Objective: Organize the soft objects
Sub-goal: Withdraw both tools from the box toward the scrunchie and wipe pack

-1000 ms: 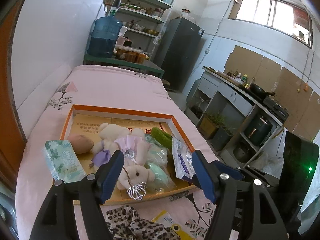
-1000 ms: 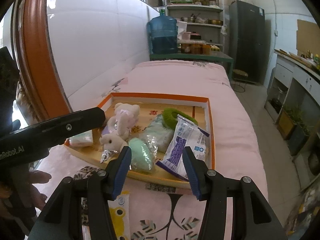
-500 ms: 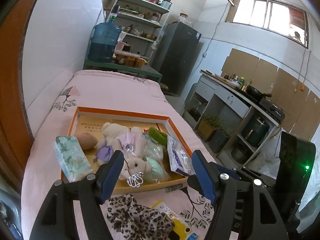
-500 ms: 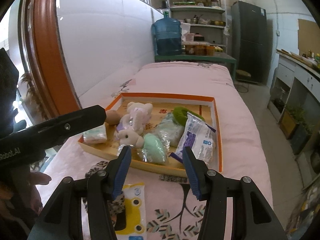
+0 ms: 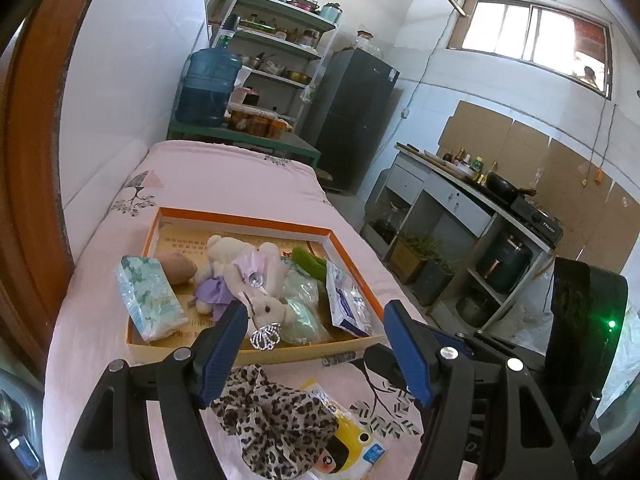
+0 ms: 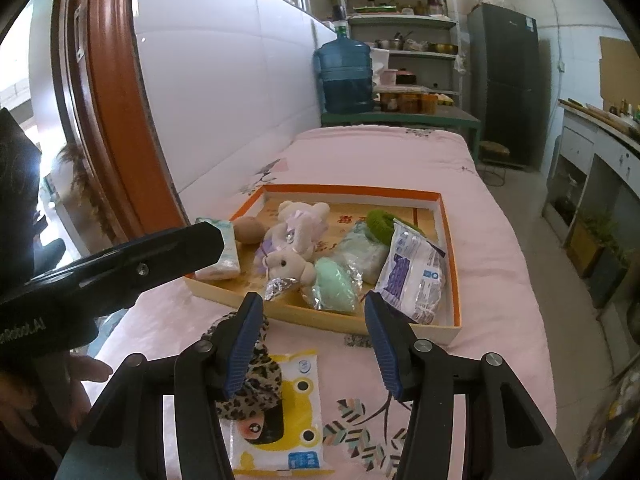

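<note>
1. The box (image 6: 448, 240) looks like matt orange-edged cardboard.
2. The teddy bear (image 6: 298, 220) is fuzzy cream plush.
3. The blue-printed packet (image 6: 414, 276) is glossy, crinkled plastic.
4. The leopard-print cloth (image 5: 276, 416) is soft fabric.
5. The bed (image 6: 400, 152) has a smooth pink printed cloth cover.
6. The fingers (image 6: 242, 344) carry ribbed blue pads on black matt plastic.

A blue water jug (image 5: 208, 88) stands beside a dark fridge (image 5: 352, 120) (shelves (image 6: 400, 20) between).

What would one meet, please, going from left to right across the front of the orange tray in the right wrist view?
Mint-patterned tissue pack → small beige plush bunny → green sponge in clear wrap → white and purple plastic packet.
</note>
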A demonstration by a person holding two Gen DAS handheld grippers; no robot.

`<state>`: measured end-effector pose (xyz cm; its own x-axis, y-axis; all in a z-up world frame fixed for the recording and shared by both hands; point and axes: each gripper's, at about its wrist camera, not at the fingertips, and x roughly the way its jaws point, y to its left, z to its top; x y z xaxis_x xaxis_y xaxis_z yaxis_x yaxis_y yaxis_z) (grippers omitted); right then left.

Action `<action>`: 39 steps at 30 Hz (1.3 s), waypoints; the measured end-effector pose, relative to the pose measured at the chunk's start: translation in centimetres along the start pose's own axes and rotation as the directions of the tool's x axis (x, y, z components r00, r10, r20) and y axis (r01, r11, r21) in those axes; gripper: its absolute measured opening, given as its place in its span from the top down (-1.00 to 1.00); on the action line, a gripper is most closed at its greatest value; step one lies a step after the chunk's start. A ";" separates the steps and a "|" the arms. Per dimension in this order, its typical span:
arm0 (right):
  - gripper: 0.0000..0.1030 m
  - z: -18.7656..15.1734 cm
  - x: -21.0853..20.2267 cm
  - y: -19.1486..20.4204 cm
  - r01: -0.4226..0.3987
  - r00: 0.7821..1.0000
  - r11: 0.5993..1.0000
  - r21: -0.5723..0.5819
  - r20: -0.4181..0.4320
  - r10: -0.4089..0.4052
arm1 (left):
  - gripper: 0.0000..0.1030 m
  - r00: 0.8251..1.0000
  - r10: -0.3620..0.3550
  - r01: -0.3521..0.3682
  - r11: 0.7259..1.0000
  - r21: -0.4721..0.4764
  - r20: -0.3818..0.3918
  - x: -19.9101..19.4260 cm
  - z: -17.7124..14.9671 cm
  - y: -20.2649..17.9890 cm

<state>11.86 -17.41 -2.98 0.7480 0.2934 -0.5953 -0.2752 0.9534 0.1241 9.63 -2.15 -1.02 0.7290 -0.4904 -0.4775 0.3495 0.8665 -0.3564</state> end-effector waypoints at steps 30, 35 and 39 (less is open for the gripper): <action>-0.06 -3.0 -1.3 1.8 -0.040 0.999 0.999 0.020 -0.032 0.041 | -0.36 0.993 0.122 -0.122 0.992 0.029 0.007 -3.1 -4.5 1.1; -0.06 -3.7 -1.3 1.7 -0.046 0.998 0.998 0.034 -0.046 0.048 | -0.36 0.992 0.127 -0.127 0.992 0.005 0.002 -3.5 -5.3 1.9; -0.06 -4.2 -1.3 1.6 -0.040 0.998 0.998 0.038 -0.053 0.042 | -0.36 0.989 0.144 -0.145 0.989 0.006 0.018 -4.3 -5.8 2.3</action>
<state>7.95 -16.59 -5.31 0.7024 0.3294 -0.6310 -0.2822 0.9427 0.1780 3.90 1.38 -4.40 0.7826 -0.3583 -0.5090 0.2441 0.9289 -0.2786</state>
